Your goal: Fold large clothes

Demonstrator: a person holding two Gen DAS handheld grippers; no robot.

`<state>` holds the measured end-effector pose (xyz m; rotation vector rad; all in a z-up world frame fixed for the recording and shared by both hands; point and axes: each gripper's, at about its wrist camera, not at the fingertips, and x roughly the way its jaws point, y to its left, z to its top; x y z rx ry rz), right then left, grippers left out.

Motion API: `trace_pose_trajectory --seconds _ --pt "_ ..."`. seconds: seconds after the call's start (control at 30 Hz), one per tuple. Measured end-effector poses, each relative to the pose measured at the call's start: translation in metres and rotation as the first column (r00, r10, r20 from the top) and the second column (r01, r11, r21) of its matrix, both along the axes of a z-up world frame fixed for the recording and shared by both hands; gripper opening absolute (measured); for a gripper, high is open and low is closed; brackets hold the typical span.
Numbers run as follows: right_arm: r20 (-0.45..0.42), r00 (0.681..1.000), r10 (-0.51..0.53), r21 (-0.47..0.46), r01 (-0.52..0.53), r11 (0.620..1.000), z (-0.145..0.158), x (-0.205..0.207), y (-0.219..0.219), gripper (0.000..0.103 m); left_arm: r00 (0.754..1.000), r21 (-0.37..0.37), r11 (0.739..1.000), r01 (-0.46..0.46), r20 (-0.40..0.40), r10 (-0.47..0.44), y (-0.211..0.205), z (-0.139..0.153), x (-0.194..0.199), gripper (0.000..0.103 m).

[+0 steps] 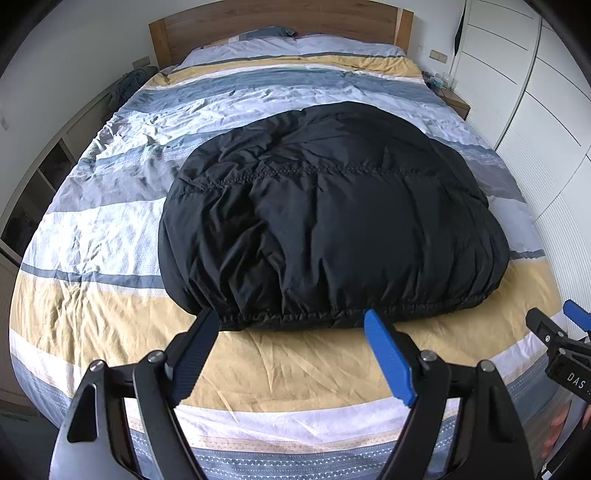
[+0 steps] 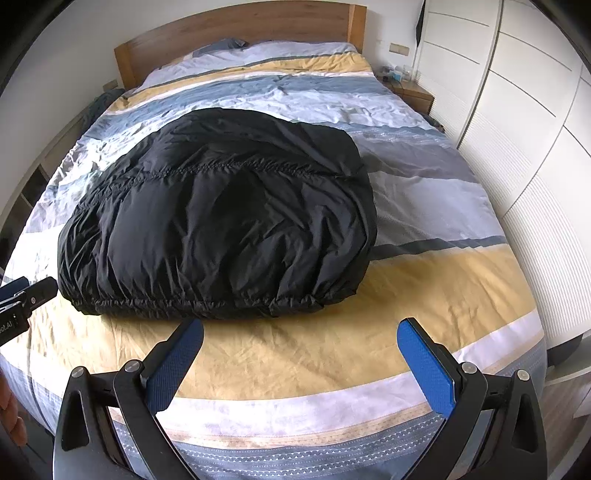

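Observation:
A black puffy jacket (image 1: 325,221) lies folded into a thick bundle on the striped bed cover (image 1: 92,240), its gathered hem facing me. My left gripper (image 1: 290,317) hovers open just in front of that hem, nothing between its blue-padded fingers. In the right wrist view the same jacket (image 2: 221,229) sits left of centre, and my right gripper (image 2: 301,328) stands open over the yellow stripe, a little short of the hem. Each gripper shows at the edge of the other's view: the right one at the left wrist view's right edge (image 1: 570,321), the left one at the right wrist view's left edge.
The bed has a wooden headboard (image 1: 280,22) at the far end. White wardrobe doors (image 1: 535,110) run along the right side, with a small bedside table (image 2: 413,92) before them. Open shelves (image 1: 48,173) line the left wall. A hand (image 1: 569,421) shows at the lower right.

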<state>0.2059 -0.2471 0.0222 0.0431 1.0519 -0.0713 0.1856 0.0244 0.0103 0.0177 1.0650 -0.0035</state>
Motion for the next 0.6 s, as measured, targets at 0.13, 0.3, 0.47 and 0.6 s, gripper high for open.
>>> trace_pose_trajectory --seconds 0.13,0.3,0.47,0.6 --pt "-0.003 1.0 0.001 -0.001 -0.001 1.0 0.0003 -0.0007 0.0005 0.102 1.0 -0.007 1.0 0.001 -0.004 -0.001 -0.0005 -0.0015 -0.0014 0.08" --pt "-0.009 1.0 0.007 -0.007 -0.008 1.0 -0.0006 -0.001 0.0006 0.102 1.0 -0.01 1.0 0.0 -0.005 0.0 -0.0003 -0.0024 -0.0019 0.08" --pt "-0.011 1.0 0.007 -0.011 -0.007 1.0 -0.0016 -0.0014 0.0002 0.102 1.0 -0.012 1.0 -0.004 -0.003 0.004 0.0003 -0.0036 -0.0033 0.08" --pt "-0.014 1.0 0.008 -0.012 -0.009 1.0 -0.0022 -0.0013 -0.0009 0.102 1.0 -0.016 1.0 -0.017 -0.002 0.017 0.0026 -0.0046 -0.0055 0.08"
